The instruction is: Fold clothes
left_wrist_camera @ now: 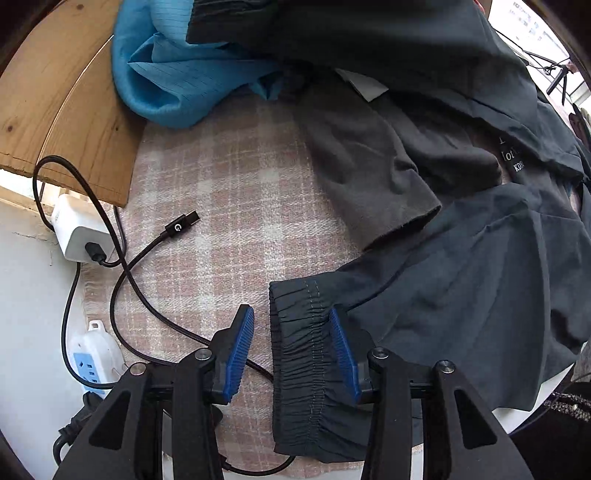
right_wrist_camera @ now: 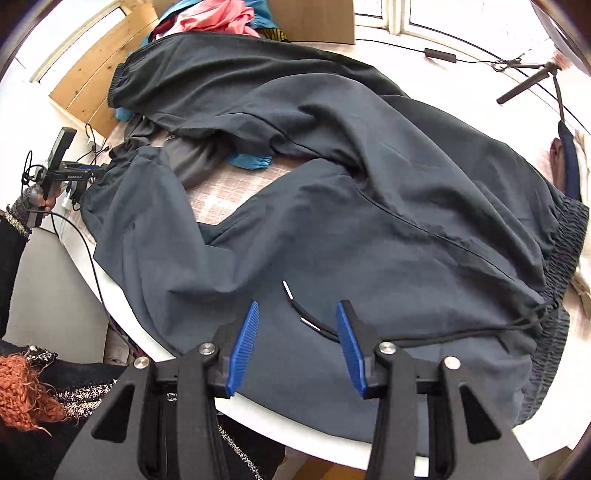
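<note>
The dark slate-grey woven track trousers with elastic cuffs and a drawcord waist (right_wrist_camera: pixel 332 206) are lying spread across the bench (right_wrist_camera: pixel 122 314), which is covered by a pink-and-white checked cloth (left_wrist_camera: pixel 229 192). Their two legs are splaying away ahead of the right hand-held gripper (right_wrist_camera: pixel 297 343) and the gathered waistband (right_wrist_camera: pixel 561 251) is sitting off to its right. The fabric is looking thin, light and limp, probably a little slippery, so it is likely to sag and slide rather than hold a crease; the ribbed elastic parts are looking like the firmest places to pinch.

The left hand-held gripper (left_wrist_camera: pixel 291 347) is standing with its blue pads apart, one on either side of the gathered elastic cuff (left_wrist_camera: pixel 299 343) of the nearer leg, not yet clamped on it. The right hand-held gripper is also standing with its pads apart, hovering over the cloth near the bench edge, with the black white-tipped drawcord (right_wrist_camera: pixel 314 317) lying just ahead between them.

Counting: one pair of trousers, two cuffs showing, two drawcord tips. Beyond the left hand-held gripper are lying one charcoal knit garment (left_wrist_camera: pixel 362 155) and one bright blue garment (left_wrist_camera: pixel 166 74), and one pink garment (right_wrist_camera: pixel 214 16) is sitting far ahead of the right one. To the left of the left hand-held gripper are lying one black charging cable (left_wrist_camera: pixel 147 254), one white charger (left_wrist_camera: pixel 77 232) and one white power strip (left_wrist_camera: pixel 96 354)
</note>
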A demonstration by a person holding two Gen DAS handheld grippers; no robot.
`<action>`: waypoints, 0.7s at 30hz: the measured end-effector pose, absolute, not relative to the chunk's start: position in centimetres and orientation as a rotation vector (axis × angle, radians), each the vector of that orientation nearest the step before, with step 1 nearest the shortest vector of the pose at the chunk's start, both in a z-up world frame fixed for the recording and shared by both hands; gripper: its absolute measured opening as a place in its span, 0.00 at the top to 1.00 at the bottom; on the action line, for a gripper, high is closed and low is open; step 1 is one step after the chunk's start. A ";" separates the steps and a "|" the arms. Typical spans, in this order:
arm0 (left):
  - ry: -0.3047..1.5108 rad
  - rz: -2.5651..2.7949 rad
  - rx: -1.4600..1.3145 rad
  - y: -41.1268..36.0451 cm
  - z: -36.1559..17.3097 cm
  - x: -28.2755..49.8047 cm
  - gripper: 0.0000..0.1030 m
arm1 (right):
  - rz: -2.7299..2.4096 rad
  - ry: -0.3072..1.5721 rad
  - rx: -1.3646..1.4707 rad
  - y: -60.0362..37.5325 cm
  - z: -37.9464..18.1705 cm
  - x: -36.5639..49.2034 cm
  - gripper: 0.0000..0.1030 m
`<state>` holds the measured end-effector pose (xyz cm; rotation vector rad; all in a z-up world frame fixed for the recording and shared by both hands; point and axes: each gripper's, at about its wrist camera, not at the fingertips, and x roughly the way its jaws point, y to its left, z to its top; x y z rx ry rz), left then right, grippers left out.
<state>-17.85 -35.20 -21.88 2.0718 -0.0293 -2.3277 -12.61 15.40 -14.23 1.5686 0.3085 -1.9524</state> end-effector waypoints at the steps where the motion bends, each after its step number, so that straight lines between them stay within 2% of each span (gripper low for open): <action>1: 0.003 -2.342 2.071 -35.3 -21.8 -17.8 0.75 | -1.978 0.292 1.575 16.2 -14.3 -12.7 0.58; 4: 0.041 -2.365 2.043 -35.4 -20.9 -17.2 0.78 | -2.054 0.243 1.595 18.6 -14.3 -12.9 0.58; 7: -0.030 -2.349 1.988 -35.5 -18.9 -15.9 0.79 | -2.131 0.191 1.613 21.1 -14.4 -13.2 0.58; 8: -0.104 -2.320 1.939 -35.9 -17.8 -15.3 0.95 | -2.165 0.162 1.614 22.1 -14.2 -13.3 0.58; 10: -0.148 -2.256 1.887 -37.2 -16.6 -14.2 1.00 | -2.234 0.103 1.614 24.0 -13.8 -13.6 0.58; 13: -0.123 -2.183 1.849 -39.2 -15.3 -12.7 1.00 | -2.312 0.029 1.649 27.1 -13.9 -13.8 0.58; 15: -0.172 -2.163 1.818 -38.9 -14.8 -12.4 1.00 | -2.359 0.024 1.696 28.8 -14.5 -13.7 0.58; 17: -0.139 -2.234 1.794 -38.1 -13.5 -12.6 0.92 | -2.392 -0.016 1.715 30.2 -15.0 -13.3 0.58; 18: -0.137 -2.287 1.792 -37.3 -12.9 -13.1 0.83 | -2.407 -0.029 1.707 30.5 -14.7 -13.3 0.58; 19: -0.135 -2.340 1.789 -36.4 -12.2 -13.7 0.79 | -2.422 -0.043 1.700 30.9 -14.4 -13.3 0.58; 21: -0.181 -2.424 1.781 -34.6 -11.2 -15.4 0.77 | -2.451 -0.070 1.684 31.6 -13.8 -13.2 0.58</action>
